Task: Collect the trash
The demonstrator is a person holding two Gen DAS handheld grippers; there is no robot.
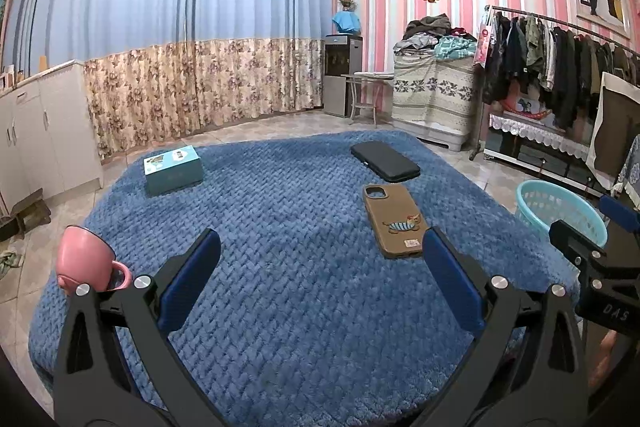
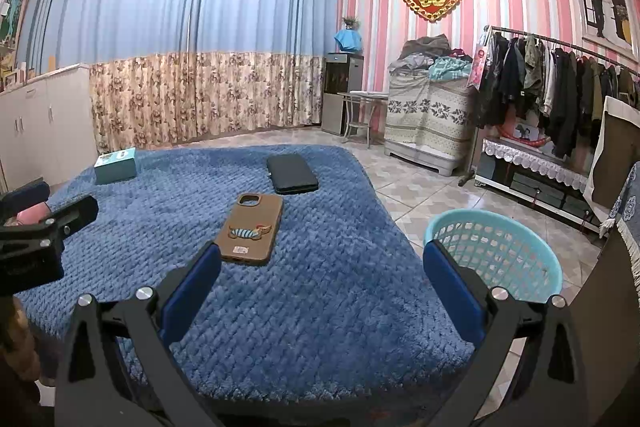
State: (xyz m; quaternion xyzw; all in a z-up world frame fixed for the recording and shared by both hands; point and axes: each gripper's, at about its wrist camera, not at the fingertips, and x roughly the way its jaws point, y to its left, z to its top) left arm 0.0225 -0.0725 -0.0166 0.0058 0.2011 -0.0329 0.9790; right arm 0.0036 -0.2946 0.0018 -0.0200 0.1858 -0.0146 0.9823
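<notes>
Blue blanket (image 1: 280,307): one box (image 1: 174,170), perhaps two phones (image 1: 396,221)

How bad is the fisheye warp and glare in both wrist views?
Left wrist: strong barrel warp, curtains bow, corners vignetted black; blue blanket evenly lit, sharp. Right wrist: same warp; soft sheen on floor tiles near the basket, nothing blown out.

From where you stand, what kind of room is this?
Probably a lived-in bedroom at home: a clothes rack full of garments, long curtains, and a blue blanket spread over what may be a bed.

Home bedroom (clothes rack (image 1: 560,63), curtains (image 1: 180,39))
</notes>
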